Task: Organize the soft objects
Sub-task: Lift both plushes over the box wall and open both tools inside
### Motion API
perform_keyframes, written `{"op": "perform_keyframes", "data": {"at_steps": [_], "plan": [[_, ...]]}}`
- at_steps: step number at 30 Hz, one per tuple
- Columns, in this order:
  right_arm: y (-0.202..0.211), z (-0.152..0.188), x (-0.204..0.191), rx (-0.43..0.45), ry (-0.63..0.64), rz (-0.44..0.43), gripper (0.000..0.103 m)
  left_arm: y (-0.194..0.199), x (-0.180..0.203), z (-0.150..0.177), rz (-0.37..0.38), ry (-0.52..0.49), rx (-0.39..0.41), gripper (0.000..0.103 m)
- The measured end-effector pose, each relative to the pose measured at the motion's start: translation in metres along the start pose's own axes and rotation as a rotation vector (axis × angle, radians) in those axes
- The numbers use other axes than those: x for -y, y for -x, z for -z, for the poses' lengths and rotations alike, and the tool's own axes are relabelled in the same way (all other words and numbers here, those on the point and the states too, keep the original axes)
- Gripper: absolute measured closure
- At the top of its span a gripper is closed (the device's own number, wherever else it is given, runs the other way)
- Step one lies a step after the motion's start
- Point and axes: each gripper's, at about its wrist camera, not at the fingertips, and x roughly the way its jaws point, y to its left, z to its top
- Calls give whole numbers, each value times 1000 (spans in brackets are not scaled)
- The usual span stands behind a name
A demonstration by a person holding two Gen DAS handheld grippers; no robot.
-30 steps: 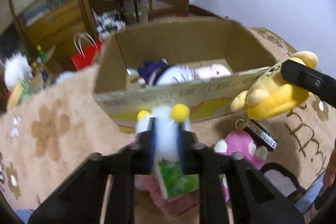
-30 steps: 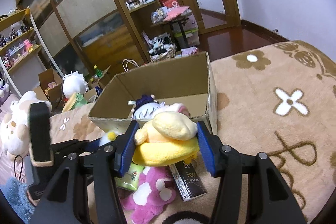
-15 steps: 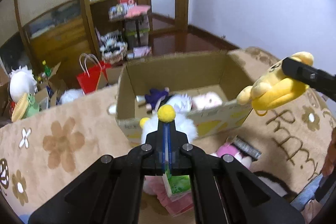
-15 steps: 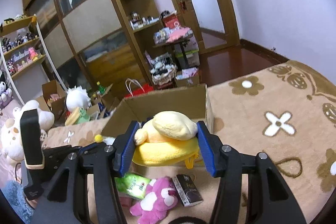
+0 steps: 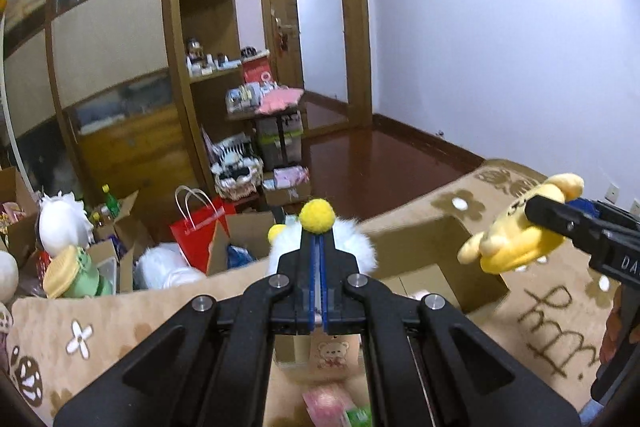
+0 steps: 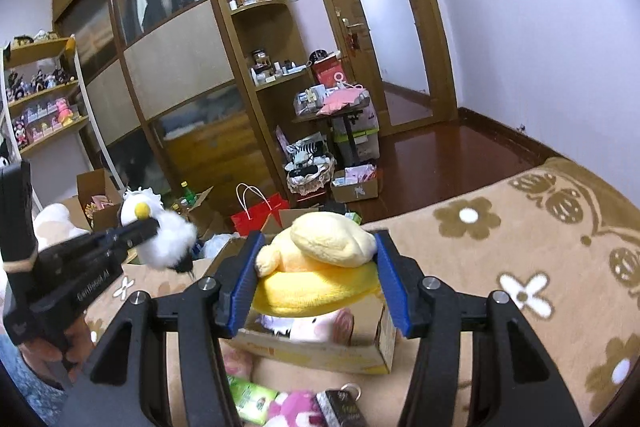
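The fluffy white plush toy with yellow pompoms (image 5: 362, 247) is pinched in the left claw (image 5: 319, 247), whose blue-lined jaws are pressed almost together on a thin part of it, so that the fur bulges out on both sides and one yellow ball sits right above the fingertips. In the right wrist view the same white toy (image 6: 168, 241) hangs in the air at the end of the left claw (image 6: 142, 227), off to the left and above the patterned cover.

The yellow plush dog with a pale cream ear (image 6: 320, 267) fills the right claw (image 6: 316, 263), which stands about half wide with its blue pads (image 6: 246, 277) pressing on the toy from both sides. From the left wrist view the yellow dog (image 5: 516, 239) shows at the right, clamped by the black right claw (image 5: 548, 219) and held up off the cover.

Below and just beyond both toys sits the open brown cardboard box (image 6: 320, 351), with a pink and white soft toy (image 6: 320, 323) visible inside it under the yellow dog. The box rests on a beige plush cover with brown and white flower patterns (image 6: 520, 247).

In front of the box on the cover lie a green packet (image 6: 252, 397), a bright pink plush toy (image 6: 296, 409) and a small dark box with a key ring (image 6: 344, 407). Behind it, on the floor, stands a red paper bag with white handles (image 5: 200, 231).
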Motion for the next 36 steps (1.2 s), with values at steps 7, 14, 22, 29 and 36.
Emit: {"op": "perform_keyframes", "data": {"at_steps": [7, 14, 22, 29, 36], "plan": [[-23, -6, -1, -7, 33, -8, 45, -31, 0, 3, 1, 4, -24, 101], [-54, 16, -2, -80, 49, -2, 44, -69, 0, 28, 11, 14, -139, 98], [-70, 34, -2, -128, 57, -6, 41, -86, -7, 47, 13, 47, -243, 87], [-63, 33, 1, -144, 30, -10, 34, -77, -21, 48, -35, 95, -262, 37], [-38, 24, 2, -122, -12, 2, 7, -49, -27, 42, -73, 87, -265, 19]]}}
